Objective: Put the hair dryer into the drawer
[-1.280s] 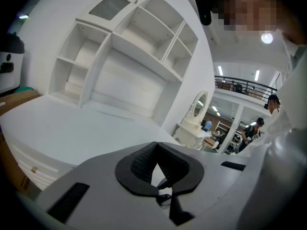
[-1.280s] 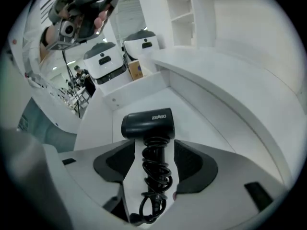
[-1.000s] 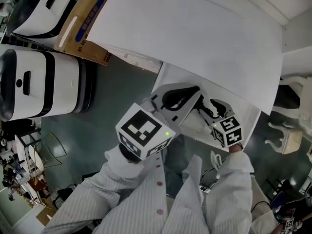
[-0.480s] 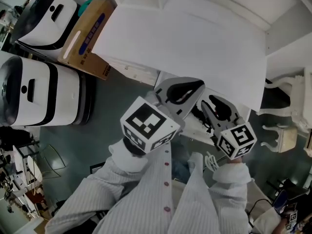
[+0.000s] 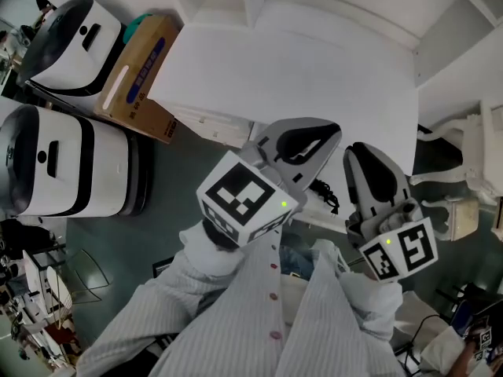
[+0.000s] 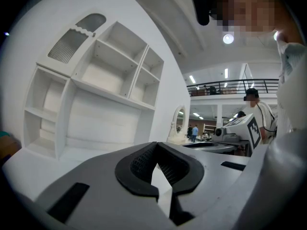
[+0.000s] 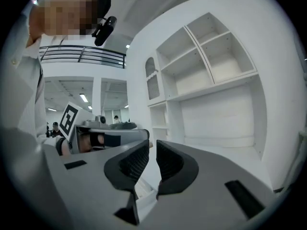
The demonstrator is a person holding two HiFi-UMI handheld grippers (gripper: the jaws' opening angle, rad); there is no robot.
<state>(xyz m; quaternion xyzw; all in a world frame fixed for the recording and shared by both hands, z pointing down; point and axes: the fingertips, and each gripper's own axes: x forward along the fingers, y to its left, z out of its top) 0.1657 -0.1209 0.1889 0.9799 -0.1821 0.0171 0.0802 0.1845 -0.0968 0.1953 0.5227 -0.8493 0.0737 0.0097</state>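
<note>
White shelving (image 6: pixel 103 97) backs the scene: left tool (image 5: pixel 302 144), at nine o'clock of right tool (image 5: pixel 376 170), is clenched empty, while the right tool's jaws are closing on nothing.

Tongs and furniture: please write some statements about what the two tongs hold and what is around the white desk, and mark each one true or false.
1. The right tongs grip a comb. False: nothing is between them. They are closing, with a narrow gap.
2. The left tongs are empty, tips together. True.
3. A brown cardboard box lies beside the white desk top. True.
4. The shelf unit is full of books. False: its compartments look empty.
</note>
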